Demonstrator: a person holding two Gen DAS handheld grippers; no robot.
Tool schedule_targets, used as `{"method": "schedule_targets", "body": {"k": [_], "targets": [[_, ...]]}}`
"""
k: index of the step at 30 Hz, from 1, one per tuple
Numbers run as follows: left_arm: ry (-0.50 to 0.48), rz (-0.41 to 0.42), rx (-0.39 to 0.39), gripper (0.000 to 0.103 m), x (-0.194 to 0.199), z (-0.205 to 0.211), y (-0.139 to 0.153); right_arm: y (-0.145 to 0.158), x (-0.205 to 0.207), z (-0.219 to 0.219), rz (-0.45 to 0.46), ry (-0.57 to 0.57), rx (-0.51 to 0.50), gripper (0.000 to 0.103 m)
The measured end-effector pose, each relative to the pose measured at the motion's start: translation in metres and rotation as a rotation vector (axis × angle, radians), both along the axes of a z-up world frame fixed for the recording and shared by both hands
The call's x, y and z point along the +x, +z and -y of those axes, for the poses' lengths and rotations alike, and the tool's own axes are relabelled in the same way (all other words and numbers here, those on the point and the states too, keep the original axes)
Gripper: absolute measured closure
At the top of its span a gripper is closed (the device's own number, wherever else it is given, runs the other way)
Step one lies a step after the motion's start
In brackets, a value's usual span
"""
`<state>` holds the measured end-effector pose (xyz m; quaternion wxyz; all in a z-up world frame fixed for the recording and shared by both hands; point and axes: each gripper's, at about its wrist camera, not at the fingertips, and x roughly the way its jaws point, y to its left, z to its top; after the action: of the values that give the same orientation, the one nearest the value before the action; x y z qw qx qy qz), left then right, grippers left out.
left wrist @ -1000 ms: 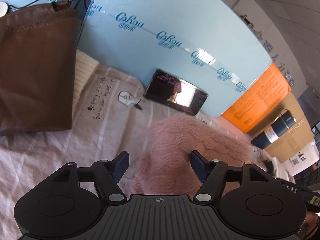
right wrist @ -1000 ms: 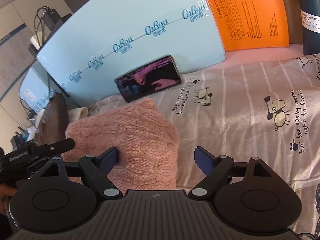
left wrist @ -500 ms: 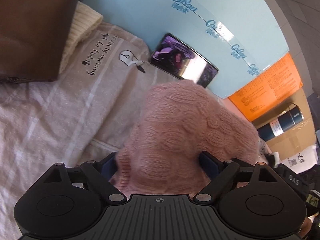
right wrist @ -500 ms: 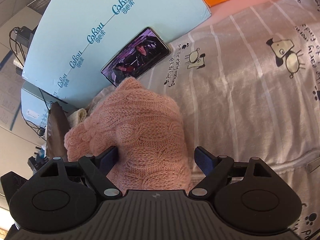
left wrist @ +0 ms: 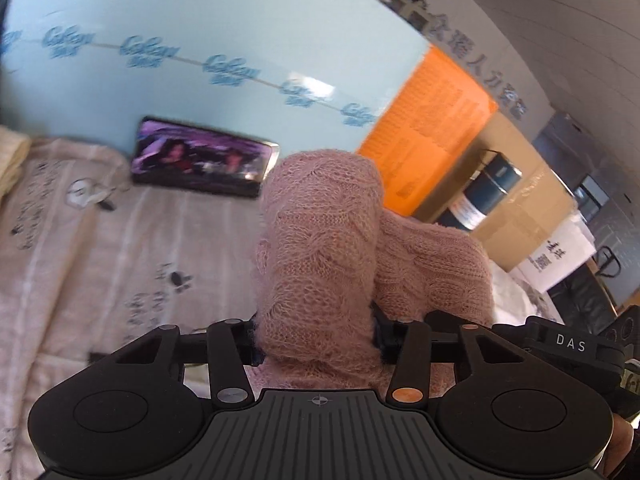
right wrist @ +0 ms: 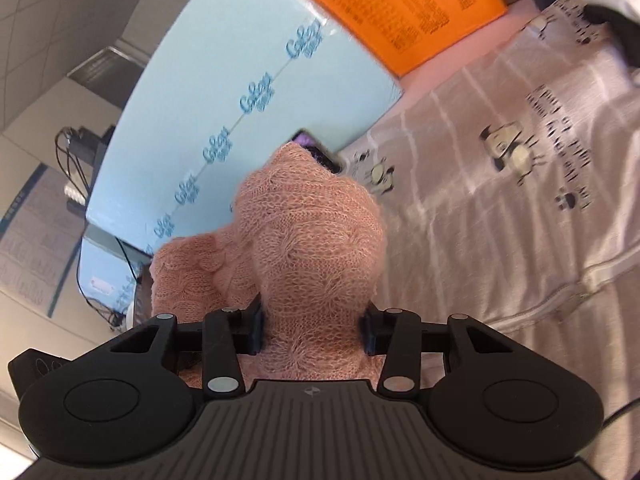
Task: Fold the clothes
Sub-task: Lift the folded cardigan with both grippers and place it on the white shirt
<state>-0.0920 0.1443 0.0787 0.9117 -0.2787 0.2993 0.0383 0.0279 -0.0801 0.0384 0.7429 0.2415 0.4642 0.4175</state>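
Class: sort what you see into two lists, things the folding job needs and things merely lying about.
Job: pink knitted sweater; left hand-held gripper; right hand-held gripper.
Lying about: phone; orange board; blue flask; cardboard box.

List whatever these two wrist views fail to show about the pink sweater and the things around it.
- Left wrist view: the left tool fingertips are buried in the fuzzy pink knitted sweater.
- Right wrist view: the sweater covers most of the black phone with a lit screen.
- Both views: the sweater's lower part is hidden behind the tool bodies, right tool included.
- Left wrist view: the print on the striped beige bedsheet is blurred, unreadable.
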Motion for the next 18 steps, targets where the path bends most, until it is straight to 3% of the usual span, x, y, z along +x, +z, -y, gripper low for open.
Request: {"method": "schedule_targets", "body": {"k": [9,12,18], "targets": [[-0.387,0.182,0.073,0.058,0.145,0.118,0.046,0.048,0.042,0.147,0.135,-0.429,0.040,0.063],[-0.480,0.197,0.073,0.058,0.190,0.160,0.050,0.056,0.055,0.187,0.162,-0.556,0.033,0.063],[-0.584,0.156,0.084,0.058,0.242,0.219,0.042,0.043,0.068,0.226,0.133,-0.678,-0.008,0.063]]}}
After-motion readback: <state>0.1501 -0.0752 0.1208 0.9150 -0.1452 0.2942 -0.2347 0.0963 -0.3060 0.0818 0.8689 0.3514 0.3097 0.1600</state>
